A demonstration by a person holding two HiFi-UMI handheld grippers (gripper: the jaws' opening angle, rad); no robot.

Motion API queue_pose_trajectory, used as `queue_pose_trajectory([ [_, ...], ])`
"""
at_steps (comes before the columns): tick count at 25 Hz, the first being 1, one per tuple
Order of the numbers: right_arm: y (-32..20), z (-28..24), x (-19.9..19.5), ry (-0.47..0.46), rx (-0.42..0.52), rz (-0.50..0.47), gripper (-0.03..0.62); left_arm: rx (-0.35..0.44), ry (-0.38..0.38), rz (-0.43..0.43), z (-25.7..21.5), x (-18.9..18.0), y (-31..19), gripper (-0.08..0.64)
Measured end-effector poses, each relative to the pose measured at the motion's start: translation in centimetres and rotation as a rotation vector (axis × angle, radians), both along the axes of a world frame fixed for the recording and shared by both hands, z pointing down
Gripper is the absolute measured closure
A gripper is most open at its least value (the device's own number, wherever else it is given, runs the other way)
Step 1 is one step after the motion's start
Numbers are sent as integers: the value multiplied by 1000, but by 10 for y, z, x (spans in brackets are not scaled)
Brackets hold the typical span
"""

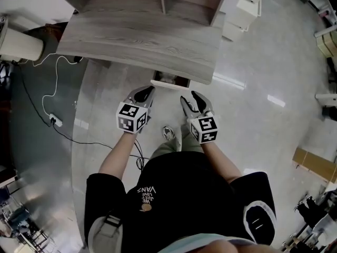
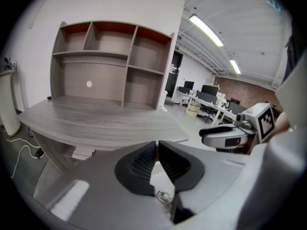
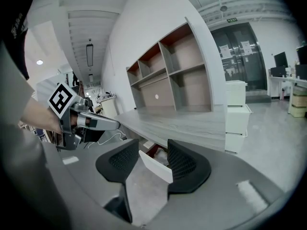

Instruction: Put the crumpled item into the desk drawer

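We stand facing a grey wood-grain counter (image 1: 142,41) with a shelf hutch (image 2: 110,61) at its back. Under its front edge the desk drawer (image 1: 169,84) is pulled out, white front toward us. A pale crumpled item (image 1: 168,78) lies inside it, though we can't make out more than that. Our left gripper (image 1: 147,92) hangs just before the drawer, fingers (image 2: 144,159) clenched tip to tip on nothing. Our right gripper (image 1: 189,98) is beside it, fingers (image 3: 182,164) released and spread. The drawer front (image 3: 156,166) shows through their gap, apart from them. A shoe (image 1: 169,134) rests on the glossy floor below.
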State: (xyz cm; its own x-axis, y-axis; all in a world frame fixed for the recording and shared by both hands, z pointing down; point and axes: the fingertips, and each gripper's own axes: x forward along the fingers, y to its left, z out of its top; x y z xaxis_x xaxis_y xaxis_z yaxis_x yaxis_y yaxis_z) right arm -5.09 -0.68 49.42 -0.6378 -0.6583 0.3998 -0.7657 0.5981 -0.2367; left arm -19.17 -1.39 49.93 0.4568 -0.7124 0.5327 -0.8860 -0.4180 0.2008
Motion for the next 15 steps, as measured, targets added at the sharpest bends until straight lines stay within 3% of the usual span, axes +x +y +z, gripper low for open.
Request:
queue_pose_trajectory([
  [6, 5, -30, 1, -20, 53, -7, 459, 76, 16, -30, -23, 0, 19, 494],
  [12, 7, -63, 0, -55, 115, -21, 579, 148, 58, -71, -47, 1, 34, 498],
  [15, 9, -78, -4, -74, 133, -34, 588, 179, 88, -114, -60, -4, 41, 503],
])
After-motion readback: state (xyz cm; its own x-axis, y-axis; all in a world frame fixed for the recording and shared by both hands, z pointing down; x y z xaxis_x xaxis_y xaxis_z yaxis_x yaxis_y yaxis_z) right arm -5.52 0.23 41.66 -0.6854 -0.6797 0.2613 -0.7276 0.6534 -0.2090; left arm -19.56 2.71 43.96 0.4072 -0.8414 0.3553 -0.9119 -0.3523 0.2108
